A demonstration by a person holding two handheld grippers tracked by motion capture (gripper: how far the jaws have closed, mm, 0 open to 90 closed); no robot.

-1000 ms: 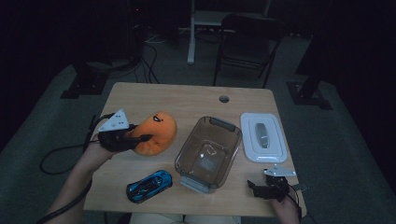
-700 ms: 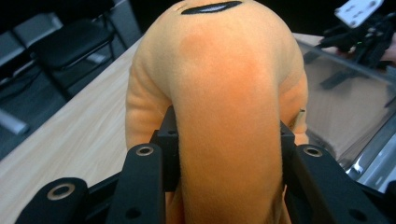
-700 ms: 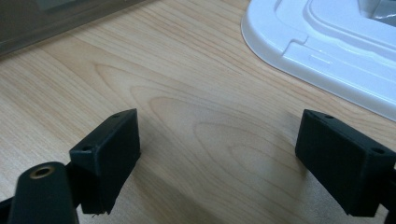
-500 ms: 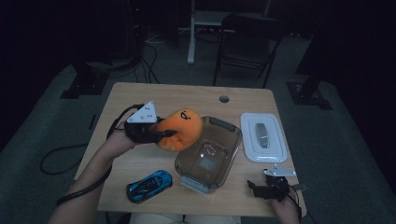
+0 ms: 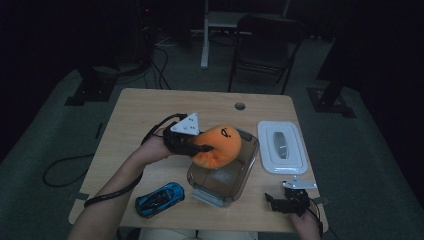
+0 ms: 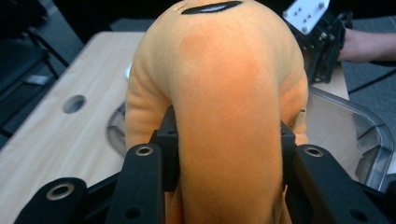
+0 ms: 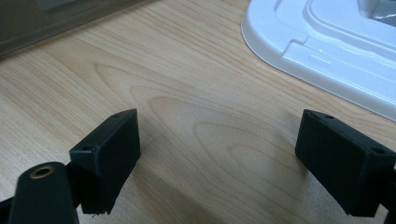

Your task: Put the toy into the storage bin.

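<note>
plush toy (image 6: 224,93) base cut off below, clear bin (image 5: 220,177) interior partly hidden

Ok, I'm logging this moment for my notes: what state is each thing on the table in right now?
Orange plush toy: clamped in the left gripper, held above the container.
Clear container: open, lid off, nothing inside that I can see.
White lid: lying flat on the table, right of the container.
Blue toy car: resting on the table, untouched.
Right gripper: open, holding nothing, low over the table.
</note>
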